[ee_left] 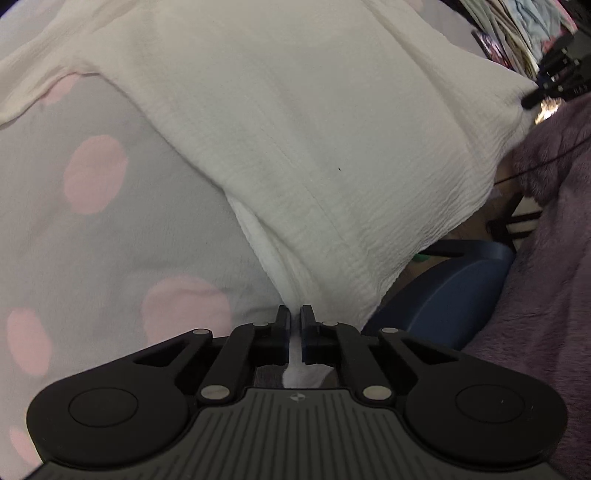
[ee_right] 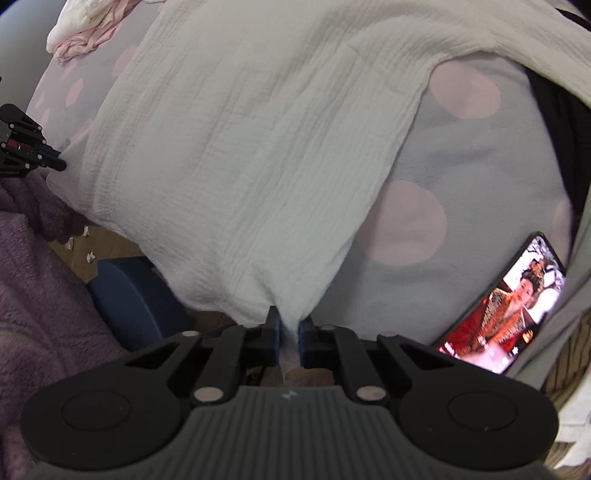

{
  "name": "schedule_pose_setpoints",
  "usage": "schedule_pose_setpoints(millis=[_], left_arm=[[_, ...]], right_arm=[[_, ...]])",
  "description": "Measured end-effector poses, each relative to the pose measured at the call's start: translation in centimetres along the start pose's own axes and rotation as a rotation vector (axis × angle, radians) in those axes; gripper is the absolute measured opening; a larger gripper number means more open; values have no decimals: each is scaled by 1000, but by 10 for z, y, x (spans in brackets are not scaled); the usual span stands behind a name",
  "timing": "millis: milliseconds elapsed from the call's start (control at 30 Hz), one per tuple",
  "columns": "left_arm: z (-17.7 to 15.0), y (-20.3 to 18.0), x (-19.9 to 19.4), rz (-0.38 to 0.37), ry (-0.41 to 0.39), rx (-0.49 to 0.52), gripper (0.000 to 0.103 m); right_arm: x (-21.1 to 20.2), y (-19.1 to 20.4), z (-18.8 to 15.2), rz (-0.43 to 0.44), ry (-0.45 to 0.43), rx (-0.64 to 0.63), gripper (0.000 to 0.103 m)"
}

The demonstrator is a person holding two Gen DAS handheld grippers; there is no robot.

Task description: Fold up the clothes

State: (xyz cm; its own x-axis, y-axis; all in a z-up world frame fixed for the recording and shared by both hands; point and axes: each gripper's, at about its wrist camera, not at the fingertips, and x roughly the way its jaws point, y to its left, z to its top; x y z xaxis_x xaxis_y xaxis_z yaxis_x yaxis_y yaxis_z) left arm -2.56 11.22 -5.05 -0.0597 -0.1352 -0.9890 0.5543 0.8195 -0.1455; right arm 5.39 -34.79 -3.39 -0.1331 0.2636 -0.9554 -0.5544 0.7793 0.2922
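Both hands low at the near edge of the bed, each pointing forward and up along the cloth. My left hand-held gripper (ee_left: pixel 295 318) has its jaws nearly together, clamped on a bunched corner of the white garment (ee_left: pixel 303 122); cloth pokes back through the gap between the fingers. My right hand-held gripper (ee_right: pixel 289 320) does the same on the other near corner of the white garment (ee_right: pixel 236 147), jaws narrow with fabric pinched between them.

In the left wrist view my right hand-held gripper (ee_left: pixel 532 99) sits at the far right corner of the cloth; in the right wrist view my left hand-held gripper (ee_right: pixel 55 162) sits at the far left edge. So the near hem is stretched between the two.

The garment drapes from the polka-dot bedding (ee_left: pixel 74 229) off the bed's near edge and hangs lifted over the gap. Below the hem: a blue chair (ee_left: pixel 450 291), floor with paper scraps (ee_right: pixel 79 243). A purple fleece (ee_left: pixel 546 258) crowds the side next to the chair.

The phone (ee_right: pixel 509 306), screen on, lies on the bedding to the right of my right hand-held gripper, apart from the cloth. A pink-white crumpled pile (ee_right: pixel 88 33) is at the far left of the bed.
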Motion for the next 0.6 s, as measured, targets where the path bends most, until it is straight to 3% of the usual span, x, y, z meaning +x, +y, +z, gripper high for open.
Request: schedule_pose_setpoints(millis=[233,400,600], left_arm=[[-25,19,-33,-8,41,-143,3],[-35,25,-9,-18,100,-204,3],[-32,32,16,1,202,-178,3]], right_arm=[[-20,-6,-18,-53,89,-14,10],[6,-19,-24,-48,182,18,10],[27,-18,-20,-72,254,-8,10]])
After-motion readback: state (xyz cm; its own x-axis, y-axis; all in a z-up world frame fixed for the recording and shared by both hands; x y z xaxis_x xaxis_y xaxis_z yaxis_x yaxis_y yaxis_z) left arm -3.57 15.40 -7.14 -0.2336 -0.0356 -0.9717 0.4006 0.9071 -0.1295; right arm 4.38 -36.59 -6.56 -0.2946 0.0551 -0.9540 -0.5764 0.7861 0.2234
